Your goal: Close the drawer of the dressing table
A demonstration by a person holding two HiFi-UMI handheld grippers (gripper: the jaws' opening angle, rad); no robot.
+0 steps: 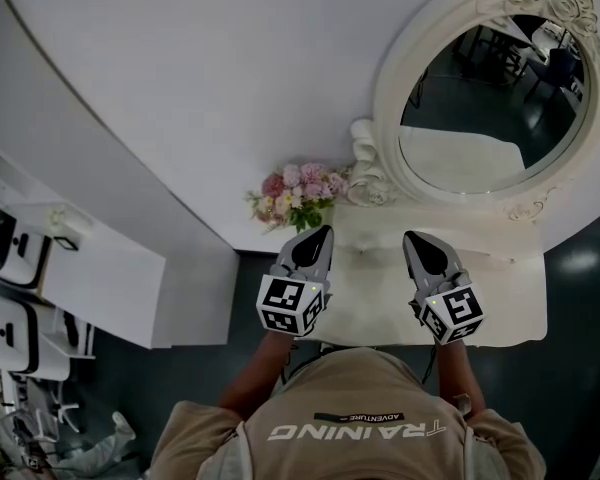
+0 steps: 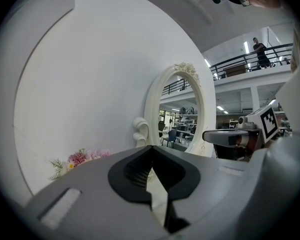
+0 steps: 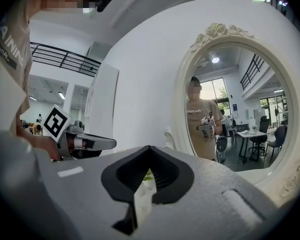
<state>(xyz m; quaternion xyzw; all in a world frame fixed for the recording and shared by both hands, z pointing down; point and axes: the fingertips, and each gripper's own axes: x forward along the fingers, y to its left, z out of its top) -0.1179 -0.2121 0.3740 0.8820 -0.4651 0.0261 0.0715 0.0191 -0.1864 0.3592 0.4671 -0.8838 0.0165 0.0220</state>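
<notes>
White dressing table edge is running crosswise nearest my body, below and behind both sets of jaws. No drawer is showing, so I am guessing it is hiding under that edge, its long axis lying across the jaws. My left gripper and right gripper are hovering side by side over the tabletop, equally near, jaws pressed together on nothing. Farther ahead, flowers are standing left of the tips, the mirror right.

Behind: white wall; dark grey floor; white cabinet at left; railed balcony under ceiling strip lights.
</notes>
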